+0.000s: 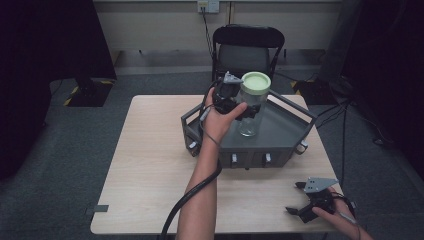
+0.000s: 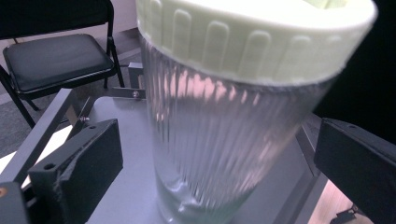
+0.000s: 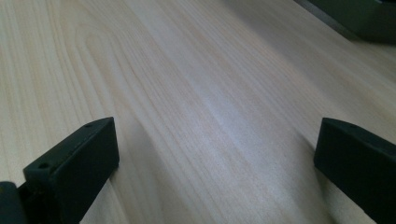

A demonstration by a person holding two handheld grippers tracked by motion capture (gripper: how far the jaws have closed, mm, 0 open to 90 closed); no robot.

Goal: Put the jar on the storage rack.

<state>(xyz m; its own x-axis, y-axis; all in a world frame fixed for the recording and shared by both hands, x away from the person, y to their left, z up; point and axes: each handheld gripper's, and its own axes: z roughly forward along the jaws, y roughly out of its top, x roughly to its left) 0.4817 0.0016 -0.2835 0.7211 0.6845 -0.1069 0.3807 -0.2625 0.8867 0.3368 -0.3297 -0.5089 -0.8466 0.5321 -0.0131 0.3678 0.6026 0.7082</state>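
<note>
grey carpet covers the floor around a pale wooden table (image 1: 150, 165) with rounded corners and a fine straight grain. beyond its far edge a black folding chair (image 1: 248, 50) with a padded seat stands against a light wall, where a cable runs up to a wall socket (image 1: 208, 6). dark curtains hang at the far left and far right of the room.

on the far right part of the table sits a dark grey metal tray (image 1: 280, 135), angular in outline, with a flat matte floor, raised rail bars along its sides and small silver fittings on its near face.

a clear ribbed glass jar (image 1: 251, 112) stands upright on the tray floor toward its far left. its walls are fluted from top to bottom and its base is thick. a pale green screw lid (image 1: 255, 81) with moulded grip ridges round its rim closes the top.

the left gripper (image 1: 235, 102) is held at the jar's left side. in the left gripper view its two black blocky jaws stand wide apart on either side of the jar (image 2: 219, 140), clear of the glass, gripping nothing.

the right gripper (image 1: 300, 197) lies low at the near right corner of the table, its jaws spread wide over bare wood and holding nothing.
</note>
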